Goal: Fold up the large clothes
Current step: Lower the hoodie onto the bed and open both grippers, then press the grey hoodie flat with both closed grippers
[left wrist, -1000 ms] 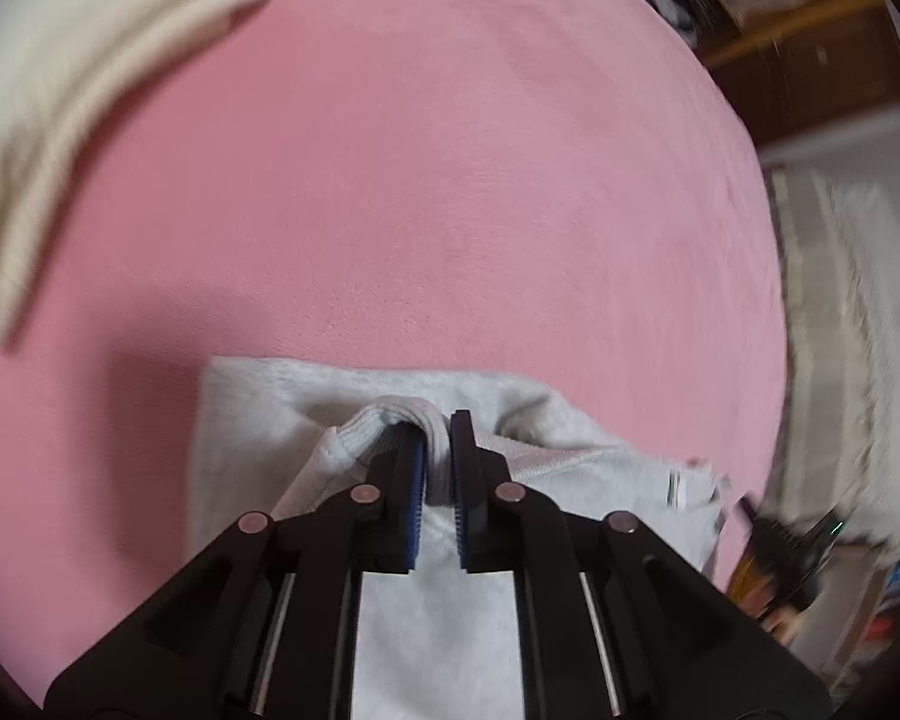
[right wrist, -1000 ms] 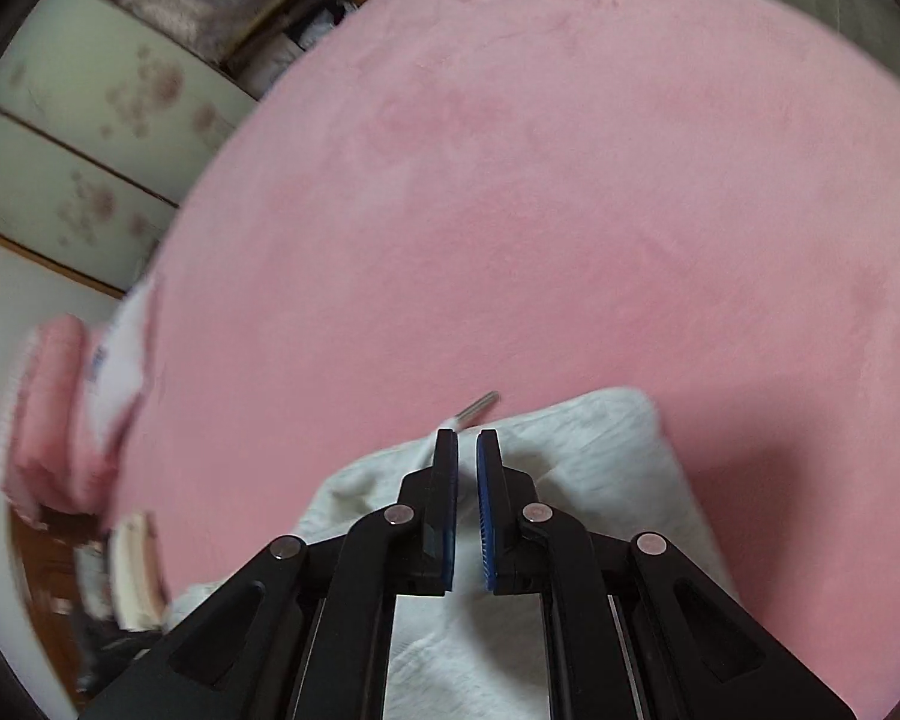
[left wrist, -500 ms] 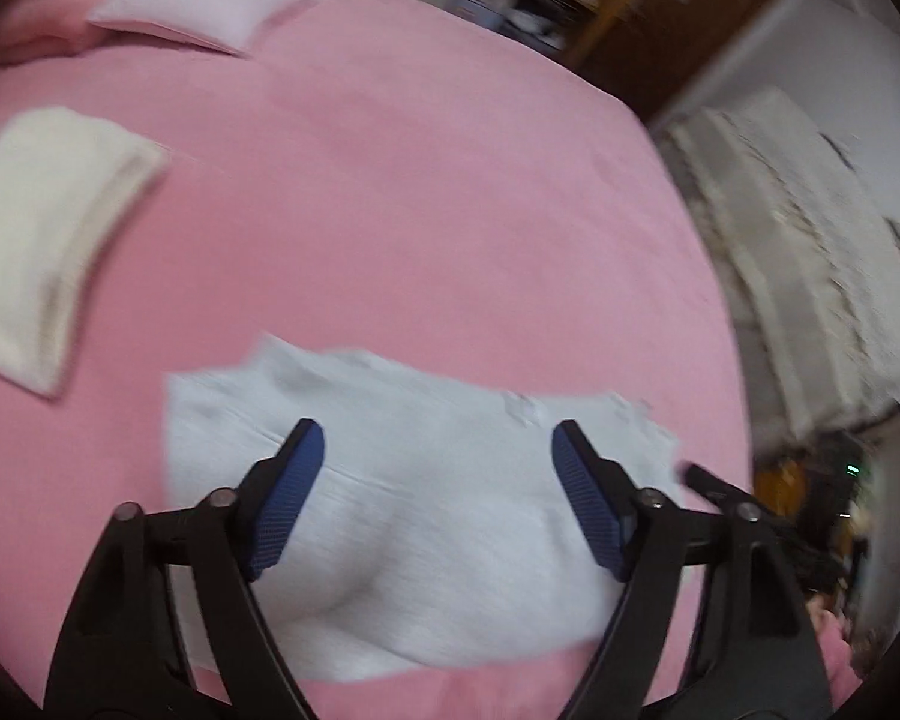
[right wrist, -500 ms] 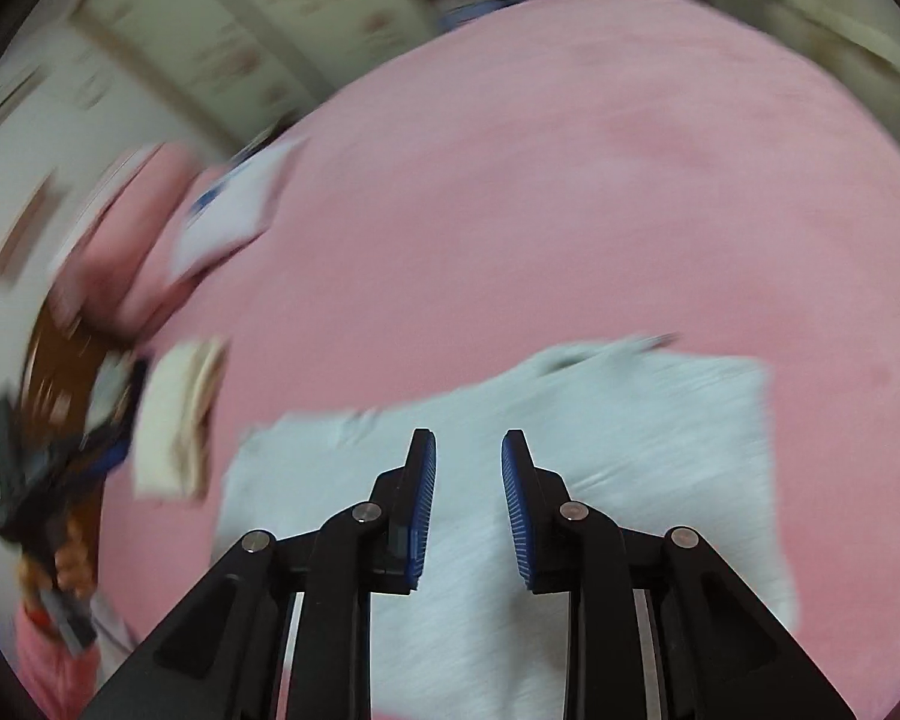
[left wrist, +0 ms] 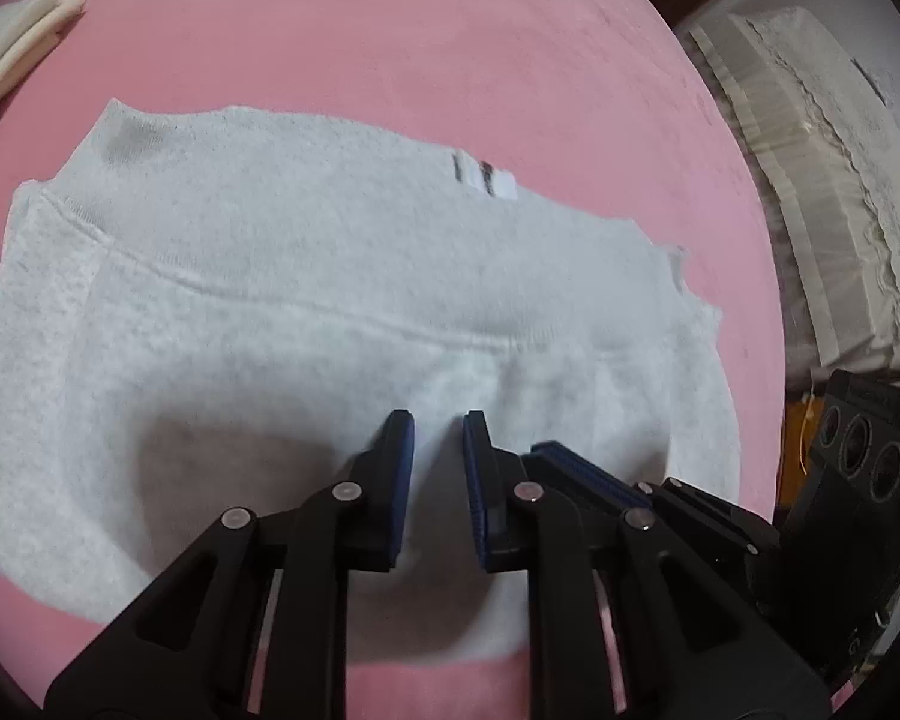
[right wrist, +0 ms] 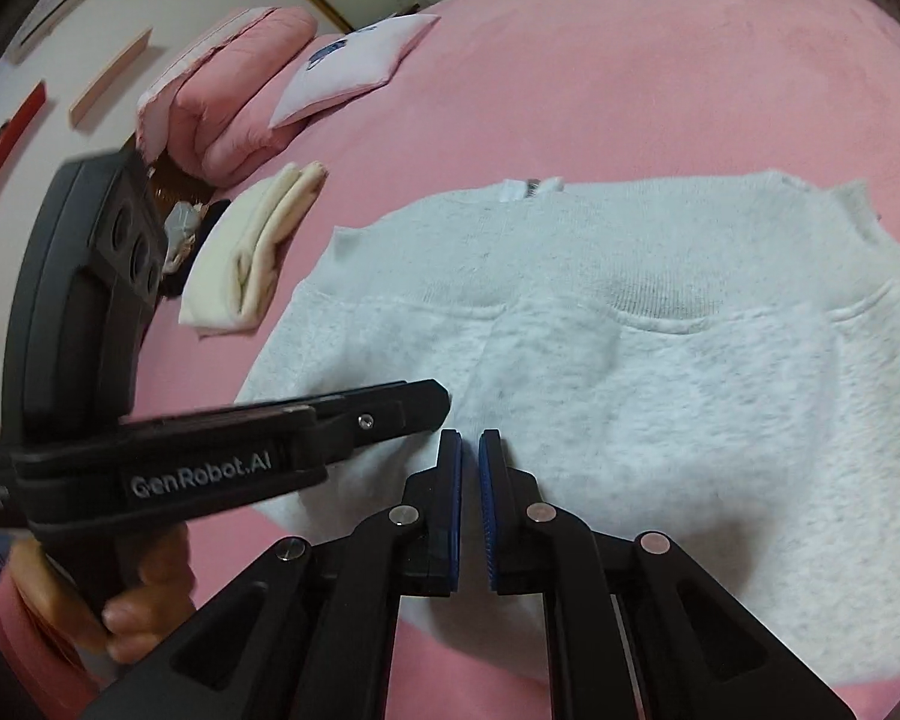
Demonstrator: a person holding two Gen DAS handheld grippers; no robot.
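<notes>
Fingers of left gripper (left wrist: 438, 420) and right gripper (right wrist: 470, 438) are closing, nearly together, over the grey garment (left wrist: 282, 276), gripping nothing.

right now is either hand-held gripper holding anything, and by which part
Cannot be told. Both the left hand-held gripper and right hand-held gripper are closing side by side over the near part of the grey sweatshirt, but no fabric shows pinched.

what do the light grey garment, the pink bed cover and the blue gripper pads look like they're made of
Light grey folded garment: looks like heathered sweatshirt fleece, matte, with a ribbed knit band along its far edge.
Pink bed cover: seems a short-pile plush or velvety fabric; soft, uneven sheen, no visible weave.
Blue pads on the hand-held gripper: probably ridged rubber or soft plastic, set in matte black plastic fingers.
</notes>
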